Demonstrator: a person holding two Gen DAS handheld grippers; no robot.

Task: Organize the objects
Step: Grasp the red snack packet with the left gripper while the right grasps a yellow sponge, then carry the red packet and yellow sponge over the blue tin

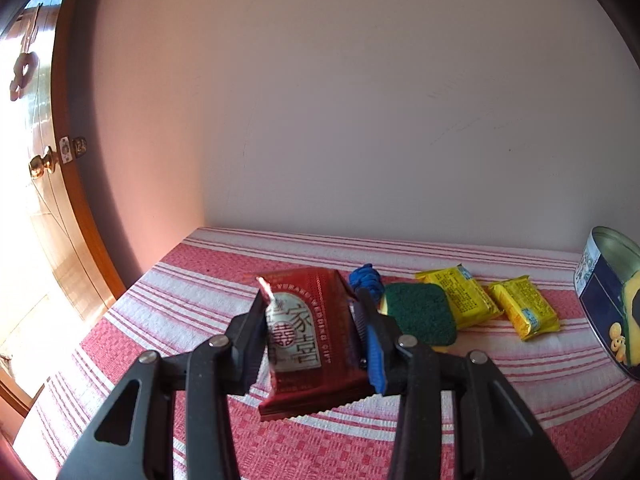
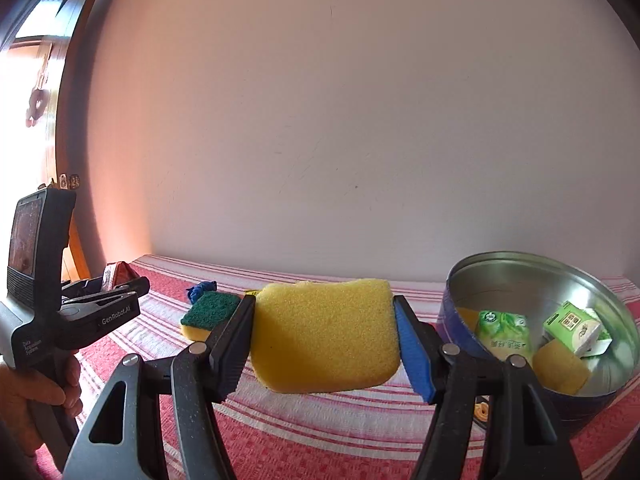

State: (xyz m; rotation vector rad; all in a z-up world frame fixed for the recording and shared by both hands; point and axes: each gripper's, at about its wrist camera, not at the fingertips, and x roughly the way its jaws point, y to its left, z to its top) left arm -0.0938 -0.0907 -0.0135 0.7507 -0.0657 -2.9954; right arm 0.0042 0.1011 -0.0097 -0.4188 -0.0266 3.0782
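While our right gripper (image 2: pixel 325 340) clamps the soft, light yellow sponge (image 2: pixel 326 338) by its side edges, the round tin (image 2: pixel 452 300) sits at three o'clock; our left gripper (image 1: pixel 310 334) pinches a slippery red candy packet (image 1: pixel 316 344).

Sponge (image 1: pixel 420 314) left of 2 packets (image 1: pixel 460 296); tin (image 2: pixel 452 300) far right, cartons (image 2: pixel 504 332) inside.

A red foil packet (image 1: pixel 316 344) hangs tilted between the left jaws, off the striped worktop (image 1: pixel 168 320). A yellow sponge (image 2: pixel 326 334) is squeezed in the right jaws. Behind lie a green-topped sponge (image 1: pixel 420 314), two yellow packets (image 1: pixel 464 296) and a blue cord (image 1: pixel 366 278). The round tin (image 2: pixel 520 268) holds green cartons (image 2: pixel 504 334).
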